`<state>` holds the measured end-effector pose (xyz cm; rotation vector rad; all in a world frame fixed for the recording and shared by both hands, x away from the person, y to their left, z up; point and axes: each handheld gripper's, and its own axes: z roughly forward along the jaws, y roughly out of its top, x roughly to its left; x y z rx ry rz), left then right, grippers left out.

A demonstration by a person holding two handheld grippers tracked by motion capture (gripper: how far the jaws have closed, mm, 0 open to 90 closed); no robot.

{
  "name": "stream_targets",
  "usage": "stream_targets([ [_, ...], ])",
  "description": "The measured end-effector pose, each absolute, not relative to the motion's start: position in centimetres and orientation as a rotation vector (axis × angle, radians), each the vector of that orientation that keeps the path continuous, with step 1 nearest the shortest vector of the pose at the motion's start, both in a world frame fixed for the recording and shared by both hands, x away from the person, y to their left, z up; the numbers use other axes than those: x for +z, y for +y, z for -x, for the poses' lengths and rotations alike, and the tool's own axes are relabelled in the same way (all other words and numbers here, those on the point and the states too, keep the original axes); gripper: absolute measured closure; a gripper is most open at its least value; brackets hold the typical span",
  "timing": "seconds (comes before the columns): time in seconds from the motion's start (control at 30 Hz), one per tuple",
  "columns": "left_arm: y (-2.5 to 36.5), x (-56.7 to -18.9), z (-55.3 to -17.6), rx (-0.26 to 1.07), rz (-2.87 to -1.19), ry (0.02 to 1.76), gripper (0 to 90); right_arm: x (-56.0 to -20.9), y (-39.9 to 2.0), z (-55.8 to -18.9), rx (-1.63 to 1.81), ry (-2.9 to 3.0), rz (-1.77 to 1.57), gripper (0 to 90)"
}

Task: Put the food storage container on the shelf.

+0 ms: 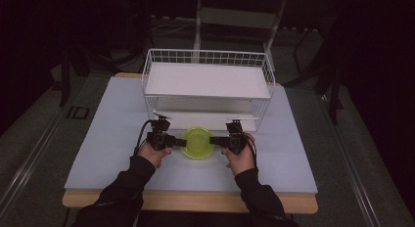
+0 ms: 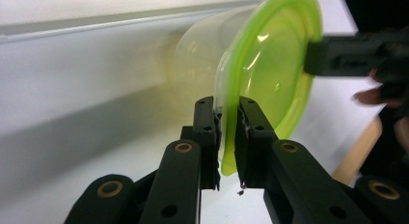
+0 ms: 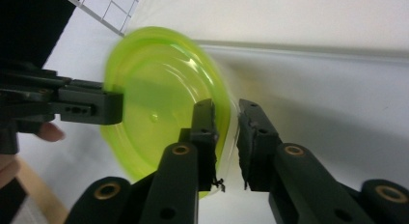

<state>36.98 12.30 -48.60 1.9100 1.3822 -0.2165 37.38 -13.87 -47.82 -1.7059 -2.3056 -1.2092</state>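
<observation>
The left gripper [image 1: 182, 143] has its jaws clamped on the near rim of a round clear plastic container with a lime-green lid [image 1: 197, 143] (translucent, glossy); the right gripper [image 1: 214, 139] pinches the opposite rim, the container lying between both.

sleeves [image 1: 128, 180]: black, long | hand-held gripper [image 2: 226, 132]: blk jaws, brass pivots

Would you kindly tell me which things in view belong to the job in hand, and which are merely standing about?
In the job:
- clear container with a green lid, gripped at its rim from both sides
- left gripper, jaws clamped on the lid's edge
- right gripper, jaws at the opposite edge

Standing about:
- white wire shelf rack, behind the container
- table
</observation>
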Motion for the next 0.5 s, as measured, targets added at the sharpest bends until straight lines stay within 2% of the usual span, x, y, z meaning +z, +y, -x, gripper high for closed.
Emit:
stream_targets([
  [0.2, 12.2, -47.6, -36.5, -0.205, -1.887, 1.376, 81.5, -46.9, -13.8, -36.8, -1.242, -2.342, 1.715, 79.1],
  [0.5, 11.8, -43.6, -35.2, -0.171, -1.847, 1.352, 81.6, -42.8, -14.3, -35.2, -1.36, -2.394, 1.694, 79.1],
])
